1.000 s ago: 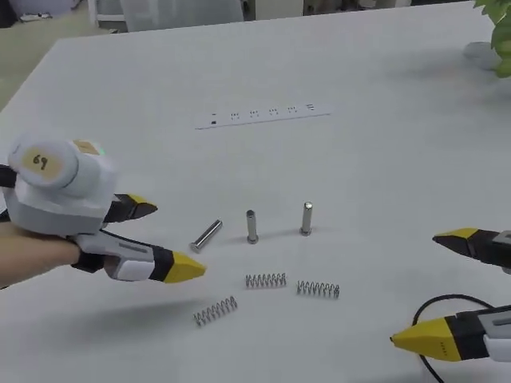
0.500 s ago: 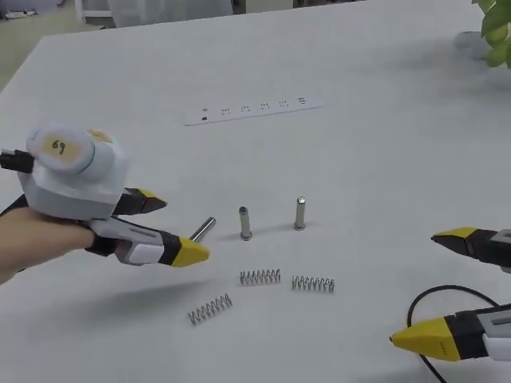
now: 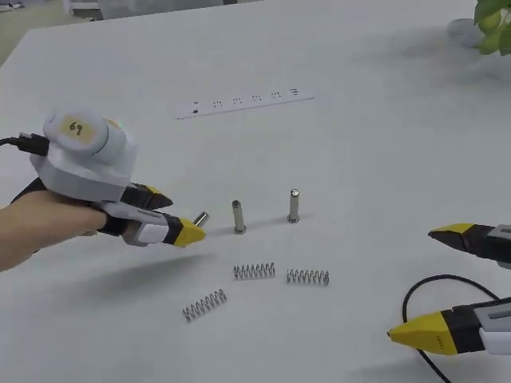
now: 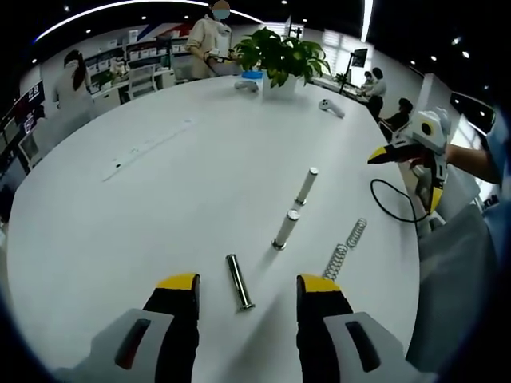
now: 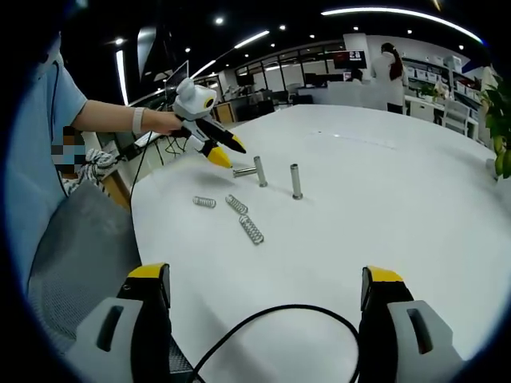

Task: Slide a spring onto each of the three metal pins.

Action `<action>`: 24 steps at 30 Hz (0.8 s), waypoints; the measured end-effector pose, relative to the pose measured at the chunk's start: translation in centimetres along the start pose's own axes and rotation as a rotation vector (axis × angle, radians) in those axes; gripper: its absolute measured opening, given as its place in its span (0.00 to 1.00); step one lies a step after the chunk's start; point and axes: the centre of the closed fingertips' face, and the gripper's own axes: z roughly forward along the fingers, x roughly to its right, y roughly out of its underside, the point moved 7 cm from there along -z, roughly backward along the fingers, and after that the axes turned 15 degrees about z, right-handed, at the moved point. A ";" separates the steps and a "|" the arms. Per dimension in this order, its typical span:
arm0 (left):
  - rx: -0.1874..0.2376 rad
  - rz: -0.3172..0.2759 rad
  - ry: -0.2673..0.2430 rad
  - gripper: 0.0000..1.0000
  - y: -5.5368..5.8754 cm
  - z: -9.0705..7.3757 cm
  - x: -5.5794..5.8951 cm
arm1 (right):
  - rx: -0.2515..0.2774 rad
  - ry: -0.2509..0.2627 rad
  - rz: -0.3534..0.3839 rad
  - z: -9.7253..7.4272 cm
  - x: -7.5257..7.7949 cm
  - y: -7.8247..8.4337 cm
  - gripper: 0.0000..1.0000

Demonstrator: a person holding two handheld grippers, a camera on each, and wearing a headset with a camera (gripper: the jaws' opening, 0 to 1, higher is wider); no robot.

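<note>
Three silver metal pins (image 3: 294,205) stand mid-way on the white tabletop (image 3: 383,144), two upright. The third pin (image 3: 200,218) lies flat at the left tool's (image 3: 179,215) spread, empty jaws. Three coiled wire springs (image 3: 254,271) lie loose just beside them. The right tool (image 3: 415,285) is open and empty, near the tabletop's edge, well apart.

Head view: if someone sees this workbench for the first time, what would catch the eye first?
Most striking is the left gripper, held open at the left of the white table, with a lying pin between its yellow-tipped jaws. Beside it two upright pins stand in a row, and three loose springs lie in front of them. The right gripper hangs open at the near right.
</note>
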 end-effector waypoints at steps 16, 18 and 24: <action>-0.047 -0.048 -0.002 0.24 0.1 1.7 -0.9 | -0.003 0.009 0.013 -0.2 0.2 0.4 0.98; -0.049 -0.058 -0.001 0.21 0.1 1.8 -1.0 | -0.003 0.009 0.015 -0.2 0.2 0.4 0.98; -0.064 -0.073 -0.005 0.14 0.2 2.3 -1.3 | -0.007 0.010 0.018 -0.2 0.1 0.7 0.98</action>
